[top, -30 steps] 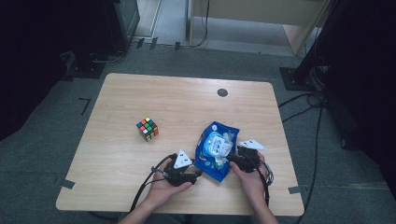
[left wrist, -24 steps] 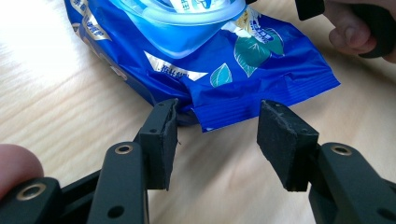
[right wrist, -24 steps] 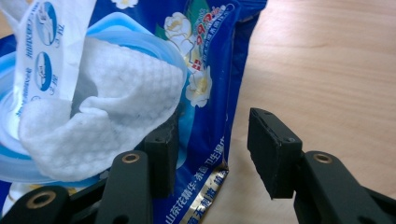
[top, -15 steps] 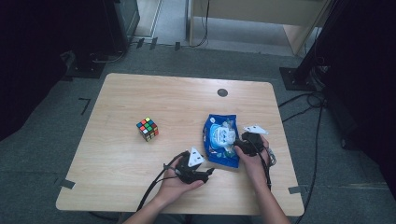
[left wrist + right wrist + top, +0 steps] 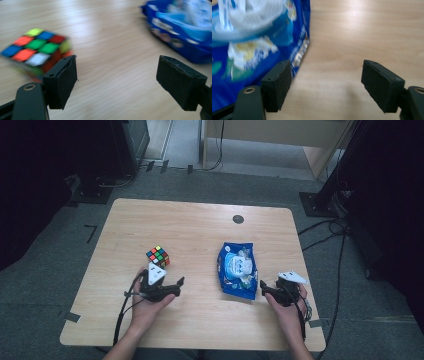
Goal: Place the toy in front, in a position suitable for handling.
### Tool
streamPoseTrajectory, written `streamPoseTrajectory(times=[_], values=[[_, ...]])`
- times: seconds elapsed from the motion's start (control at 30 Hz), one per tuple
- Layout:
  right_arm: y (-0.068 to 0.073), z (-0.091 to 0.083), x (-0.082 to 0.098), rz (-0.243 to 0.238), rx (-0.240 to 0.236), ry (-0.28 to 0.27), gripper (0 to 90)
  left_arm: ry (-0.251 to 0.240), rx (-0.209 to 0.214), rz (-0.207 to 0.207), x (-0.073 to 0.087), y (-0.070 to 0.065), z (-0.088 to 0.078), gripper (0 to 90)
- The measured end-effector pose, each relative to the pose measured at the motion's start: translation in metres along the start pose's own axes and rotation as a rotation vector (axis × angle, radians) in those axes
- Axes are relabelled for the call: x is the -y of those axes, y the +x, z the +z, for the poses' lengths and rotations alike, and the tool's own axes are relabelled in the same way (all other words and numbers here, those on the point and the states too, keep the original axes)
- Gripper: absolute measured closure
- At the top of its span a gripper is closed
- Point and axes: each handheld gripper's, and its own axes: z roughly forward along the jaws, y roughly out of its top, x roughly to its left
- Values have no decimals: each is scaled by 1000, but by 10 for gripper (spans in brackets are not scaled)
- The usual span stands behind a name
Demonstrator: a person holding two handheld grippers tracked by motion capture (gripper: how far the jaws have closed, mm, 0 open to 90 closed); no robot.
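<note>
Wipes pack (image 5: 237, 269): flat on desk (image 5: 200, 227), right of centre, released. Left gripper (image 5: 176, 285): fingers just opened, apart, nothing between; withdrawn from pack toward cube (image 5: 157, 256). Right gripper (image 5: 263, 287): fingers just opened, apart, just beside pack's near corner.

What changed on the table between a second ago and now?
Both tongs have let go of the blue pack, their jaws have just been opening with nothing between them. The left tongs pulled away to the left, ending beside the puzzle cube. The right tongs backed off to the pack's lower right corner. The pack now lies flat, a little farther up the table. The cube stayed put.
</note>
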Motion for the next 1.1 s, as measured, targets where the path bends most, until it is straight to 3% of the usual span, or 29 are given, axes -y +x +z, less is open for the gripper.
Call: streamPoseTrajectory(times=[0.03, 0.1, 0.23, 0.3, 0.4, 0.6, 0.77, 0.83, 0.87, 0.9, 0.97, 1.07, 1.1], values=[[-3, -4, 8, -4, 9, 3, 226, 7, -42, -35, 2, 14, 2, 173], [-5, -5, 12, 0, 13, 5, 226, 11, -61, -49, 3, 20, 4, 174], [-11, -2, 21, 29, 22, 25, 216, 61, -124, -119, 3, 33, 16, 175], [-11, -2, 21, 25, 25, 10, 216, 88, -149, -140, 0, 37, 25, 179], [-11, 0, 21, 28, 28, 13, 216, 89, -177, -142, -1, 41, 28, 193], [-10, 0, 23, 17, 37, 8, 217, 109, -227, -158, 4, 64, 26, 219], [-12, 0, 22, 32, 33, 1, 218, 86, -266, -236, 8, 78, 20, 233], [-12, 0, 22, 37, 29, 2, 218, 66, -220, -232, 8, 77, 20, 231], [-13, 0, 22, 36, 30, 1, 218, 61, -197, -209, 8, 73, 21, 224], [-12, 0, 22, 33, 31, 2, 217, 66, -186, -191, 7, 68, 24, 161], [-12, 0, 22, 26, 38, 5, 218, 74, -137, -179, 3, 55, 32, 137], [-11, 1, 22, 25, 40, 7, 217, 99, -143, -177, -1, 49, 42, 122], [-11, 1, 22, 22, 41, 7, 218, 144, -189, -197, -5, 46, 55, 116]])
